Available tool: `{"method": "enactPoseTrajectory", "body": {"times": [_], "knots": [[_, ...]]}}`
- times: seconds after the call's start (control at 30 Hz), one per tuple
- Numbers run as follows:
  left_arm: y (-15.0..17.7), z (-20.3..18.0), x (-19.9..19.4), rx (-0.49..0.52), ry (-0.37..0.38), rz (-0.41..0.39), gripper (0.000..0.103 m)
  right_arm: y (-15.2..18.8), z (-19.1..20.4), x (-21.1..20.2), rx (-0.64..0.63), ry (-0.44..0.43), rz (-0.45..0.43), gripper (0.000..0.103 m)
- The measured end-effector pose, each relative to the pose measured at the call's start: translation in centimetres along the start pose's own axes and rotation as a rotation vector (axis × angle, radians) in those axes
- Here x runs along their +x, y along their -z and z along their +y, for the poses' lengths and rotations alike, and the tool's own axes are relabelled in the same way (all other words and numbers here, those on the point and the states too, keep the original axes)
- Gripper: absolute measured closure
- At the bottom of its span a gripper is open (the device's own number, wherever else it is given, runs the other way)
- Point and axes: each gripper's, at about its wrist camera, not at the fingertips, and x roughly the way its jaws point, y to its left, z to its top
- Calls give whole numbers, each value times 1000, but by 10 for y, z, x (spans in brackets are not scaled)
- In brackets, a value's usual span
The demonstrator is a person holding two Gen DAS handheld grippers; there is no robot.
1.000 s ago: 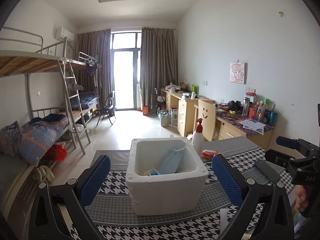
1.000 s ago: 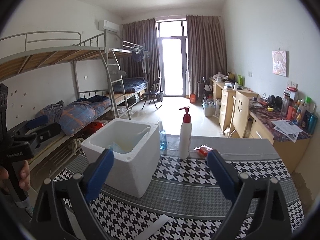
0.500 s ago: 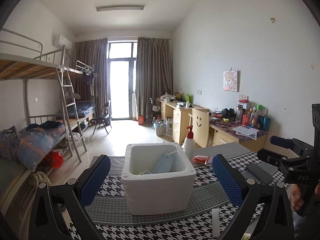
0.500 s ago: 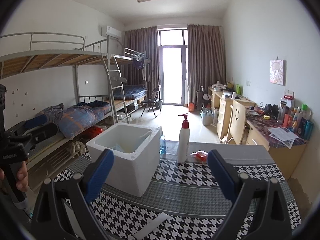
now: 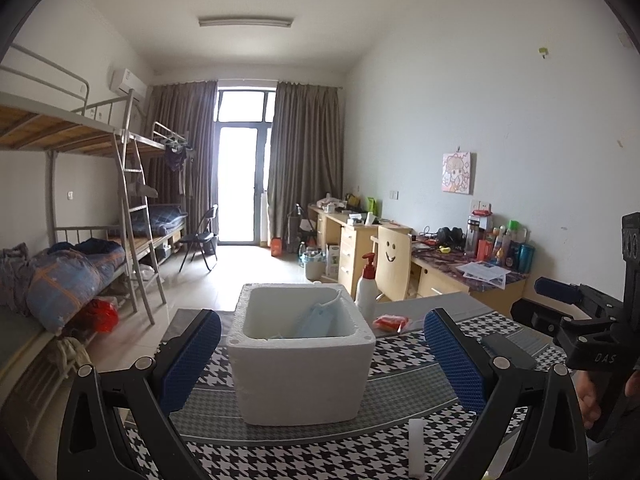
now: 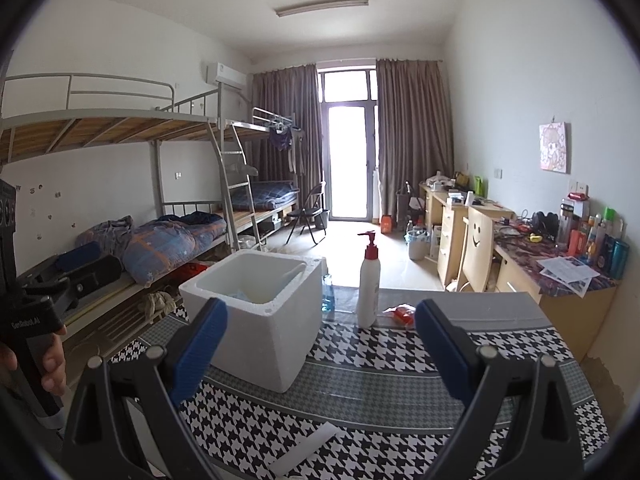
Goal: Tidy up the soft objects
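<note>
A white foam box stands on the houndstooth tablecloth. A light blue face mask leans inside it against the right wall. In the right wrist view the box sits left of centre. My left gripper is open and empty, its blue pads on either side of the box, held back from it. My right gripper is open and empty, over the cloth to the right of the box. The right gripper also shows at the right edge of the left wrist view.
A white pump bottle with a red top stands behind the box. A small red packet lies beside it, and a blue bottle behind the box. A white strip lies near the front edge. Bunk beds left, desks right.
Both grippers have drawn back and tilted up, so the box looks smaller and lower in the views. Both stay open and empty. The mask has not moved.
</note>
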Motion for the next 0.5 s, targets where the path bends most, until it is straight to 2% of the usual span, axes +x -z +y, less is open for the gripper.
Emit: {"method": "enactPoseTrajectory", "body": {"times": [0.5], "knots": [[18,-1,-6,2,19,-11,1,17,0,-13,-5,10,-37,6]]}}
